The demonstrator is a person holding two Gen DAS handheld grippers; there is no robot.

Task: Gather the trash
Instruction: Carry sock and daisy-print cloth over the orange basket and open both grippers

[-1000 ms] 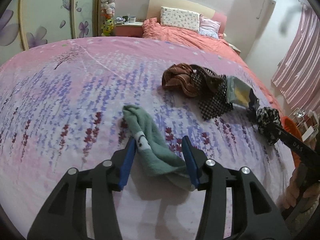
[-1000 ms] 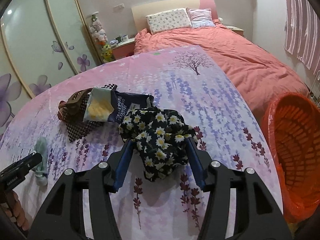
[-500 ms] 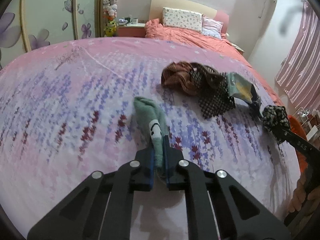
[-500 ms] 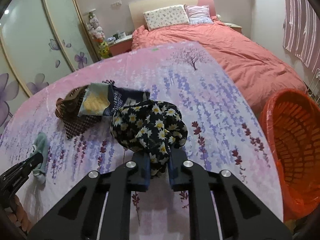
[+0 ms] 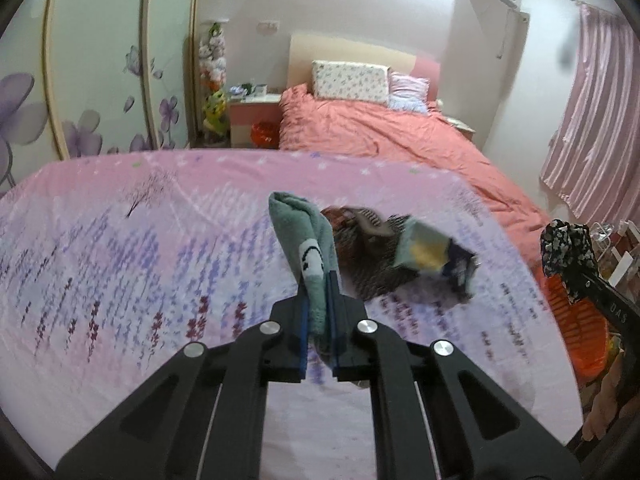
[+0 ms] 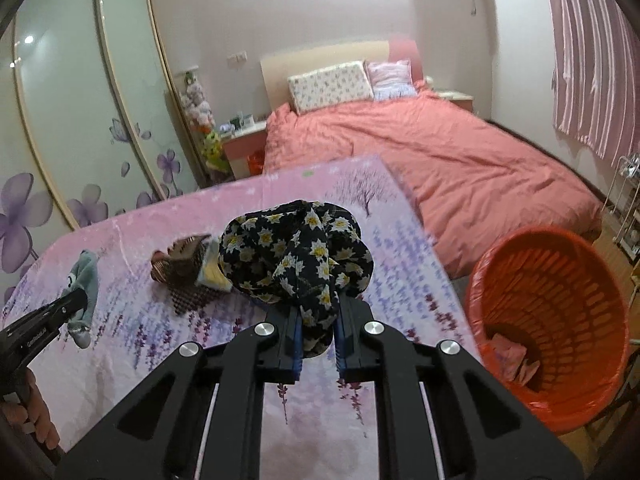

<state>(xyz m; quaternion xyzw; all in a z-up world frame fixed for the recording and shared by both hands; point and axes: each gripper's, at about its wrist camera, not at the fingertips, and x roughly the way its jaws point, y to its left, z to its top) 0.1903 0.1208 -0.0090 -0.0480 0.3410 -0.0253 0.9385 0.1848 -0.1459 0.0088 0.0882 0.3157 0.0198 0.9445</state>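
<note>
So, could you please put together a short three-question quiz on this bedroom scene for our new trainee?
1. True or false: the left gripper is shut on the green sock.
2. What does the right gripper hold? A) snack bag B) black daisy-print cloth C) pillow
3. Fill in: the orange basket stands to the ____ of the floral-sheeted surface in the right wrist view.

Key
1. True.
2. B, the black daisy-print cloth.
3. Right.

Both tools angle downward — left tool [image 5: 319, 300] pinched tight on a green sock [image 5: 306, 240], right tool [image 6: 318, 320] clamped on floral cloth [image 6: 296, 252] — a hand [image 6: 28, 412] grips the left handle.
</note>
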